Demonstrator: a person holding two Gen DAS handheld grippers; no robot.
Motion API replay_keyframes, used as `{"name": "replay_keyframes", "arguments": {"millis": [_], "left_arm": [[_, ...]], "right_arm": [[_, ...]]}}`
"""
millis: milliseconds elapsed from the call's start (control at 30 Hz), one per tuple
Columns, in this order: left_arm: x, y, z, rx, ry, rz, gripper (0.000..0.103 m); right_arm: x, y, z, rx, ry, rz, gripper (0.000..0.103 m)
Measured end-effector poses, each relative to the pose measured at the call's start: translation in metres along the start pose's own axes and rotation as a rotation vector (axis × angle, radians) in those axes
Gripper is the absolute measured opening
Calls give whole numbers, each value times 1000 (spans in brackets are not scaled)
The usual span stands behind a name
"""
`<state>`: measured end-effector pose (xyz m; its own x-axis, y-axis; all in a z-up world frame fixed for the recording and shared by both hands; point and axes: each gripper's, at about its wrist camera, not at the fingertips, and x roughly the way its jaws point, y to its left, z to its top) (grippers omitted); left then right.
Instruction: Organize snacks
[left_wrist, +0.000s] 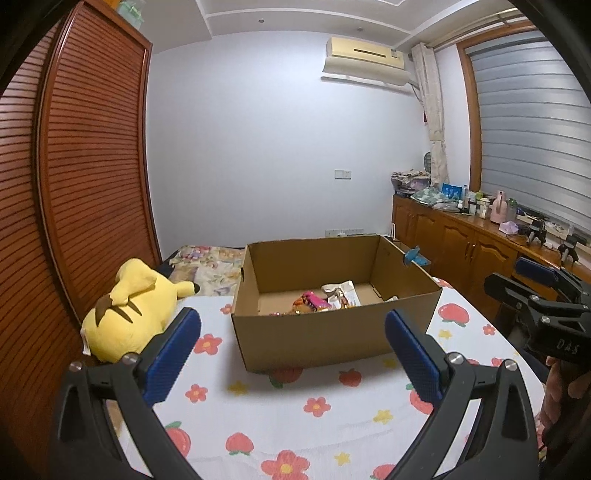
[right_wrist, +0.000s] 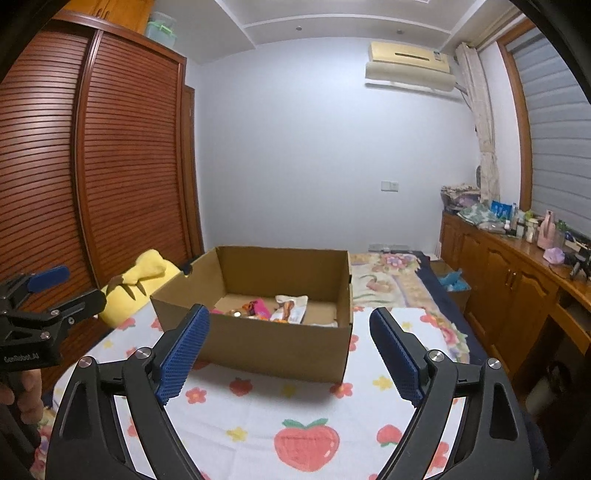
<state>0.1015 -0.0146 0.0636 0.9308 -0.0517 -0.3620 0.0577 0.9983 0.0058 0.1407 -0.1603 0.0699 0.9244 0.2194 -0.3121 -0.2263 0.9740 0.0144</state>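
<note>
An open cardboard box (left_wrist: 325, 332) stands on the flowered cloth; it also shows in the right wrist view (right_wrist: 273, 343). Inside lie several snack packets: a pink one (left_wrist: 314, 300) and a white one (left_wrist: 343, 291), seen again in the right wrist view as pink (right_wrist: 260, 308) and white (right_wrist: 291, 308). My left gripper (left_wrist: 291, 325) is open and empty, held in front of the box. My right gripper (right_wrist: 290, 321) is open and empty, also in front of the box. Each gripper shows at the edge of the other's view.
A yellow plush toy (left_wrist: 129, 310) lies left of the box by the slatted wardrobe (left_wrist: 74, 177). A bed with a floral quilt (right_wrist: 388, 280) lies behind. A wooden cabinet (right_wrist: 509, 277) with bottles runs along the right wall.
</note>
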Motion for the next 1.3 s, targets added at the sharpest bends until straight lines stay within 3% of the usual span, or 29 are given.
{"name": "replay_keyframes", "arguments": {"millis": [500, 1300], "left_arm": [[8, 6, -18, -5, 24, 19, 101], [7, 6, -21, 5, 27, 17, 101]], "right_arm": [[3, -2, -16, 3, 22, -4, 90], [3, -6, -17, 4, 16, -10, 90]]}}
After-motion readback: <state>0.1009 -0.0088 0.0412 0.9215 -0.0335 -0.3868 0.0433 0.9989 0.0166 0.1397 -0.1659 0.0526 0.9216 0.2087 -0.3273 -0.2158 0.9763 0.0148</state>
